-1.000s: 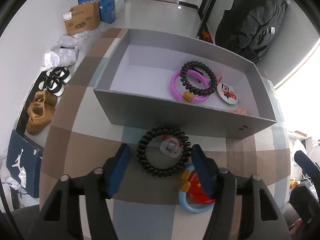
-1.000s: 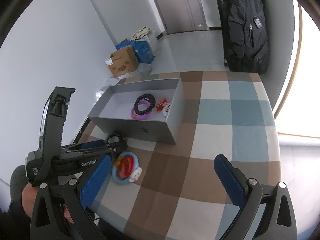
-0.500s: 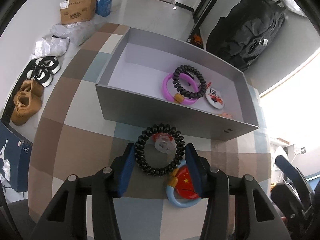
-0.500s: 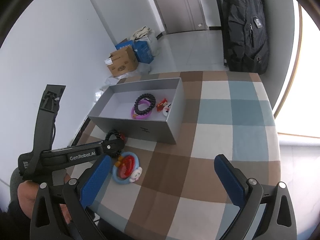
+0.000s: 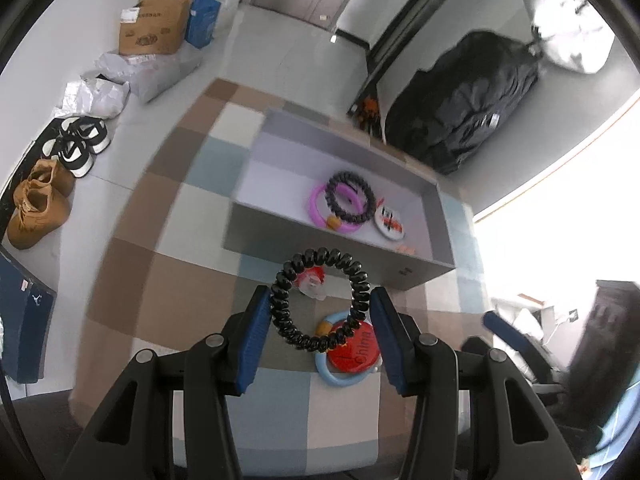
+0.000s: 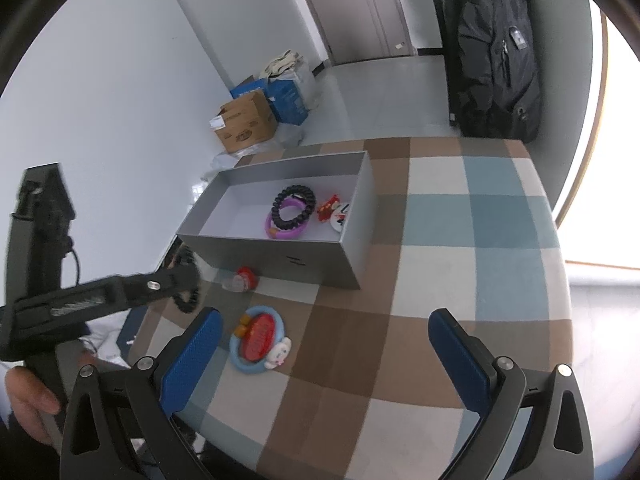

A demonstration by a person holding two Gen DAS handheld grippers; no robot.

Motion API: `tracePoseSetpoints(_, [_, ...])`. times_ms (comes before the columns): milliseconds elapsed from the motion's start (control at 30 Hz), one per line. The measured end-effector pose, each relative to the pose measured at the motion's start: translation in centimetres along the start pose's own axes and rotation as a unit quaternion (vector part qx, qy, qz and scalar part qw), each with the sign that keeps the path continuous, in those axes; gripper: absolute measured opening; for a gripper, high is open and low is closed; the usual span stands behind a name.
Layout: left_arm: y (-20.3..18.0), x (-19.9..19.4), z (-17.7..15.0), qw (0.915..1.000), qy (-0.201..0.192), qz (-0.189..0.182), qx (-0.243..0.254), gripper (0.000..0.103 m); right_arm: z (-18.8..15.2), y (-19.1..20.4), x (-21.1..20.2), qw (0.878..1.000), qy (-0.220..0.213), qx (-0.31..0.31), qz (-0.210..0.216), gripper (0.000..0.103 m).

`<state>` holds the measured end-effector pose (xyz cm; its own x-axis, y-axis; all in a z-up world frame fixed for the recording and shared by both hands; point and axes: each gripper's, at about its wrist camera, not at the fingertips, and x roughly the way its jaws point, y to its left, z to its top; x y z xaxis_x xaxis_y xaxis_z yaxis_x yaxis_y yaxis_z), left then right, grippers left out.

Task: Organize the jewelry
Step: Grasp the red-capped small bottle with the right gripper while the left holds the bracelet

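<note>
One grey open box is seen on the checked table. Inside it, 4 items are counted: 1 purple ring bracelet, 1 black spiral bracelet laid on top of it, 1 round white badge w/ red-and-black print just beside them, and 1 small red trinket touching the badge.

A 2nd black spiral bracelet is pinched betw. the blue pads of the left hand-held gripper, held above the table in front of the box's near wall; in the right wrist view it is blurred.

Left on the table outside the box, 3 items: 1 small clear-and-red charm just beside the box's near wall, 1 light-blue ring bracelet w/ a white figure on its rim, and 1 red oval badge lying inside that ring.

The right hand-held gripper is spread wide w/ nothing betw. its pads, over the table's near edge, apart from the box.

Off the table, 1 black bag and 1 brown cardboard carton are seen on the floor.
</note>
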<state>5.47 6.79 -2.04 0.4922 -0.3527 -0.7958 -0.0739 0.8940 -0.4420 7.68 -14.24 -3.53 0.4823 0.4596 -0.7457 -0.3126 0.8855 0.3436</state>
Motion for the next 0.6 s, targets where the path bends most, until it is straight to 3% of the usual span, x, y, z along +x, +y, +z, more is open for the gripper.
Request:
tracePoseSetpoints(233, [2.3,-2.6,0.9,0.9985,-0.029,-0.035,-0.030,0.045,0.5,1.1,2.5,0.998,0.032,0.024,0.046,0.102])
tracePoseSetpoints(600, [5.3,-3.1,1.4,0.9965,-0.026,-0.053,-0.058,0.045,1.1,5.4,7.1,0.996,0.070,-0.013,0.052,0.084])
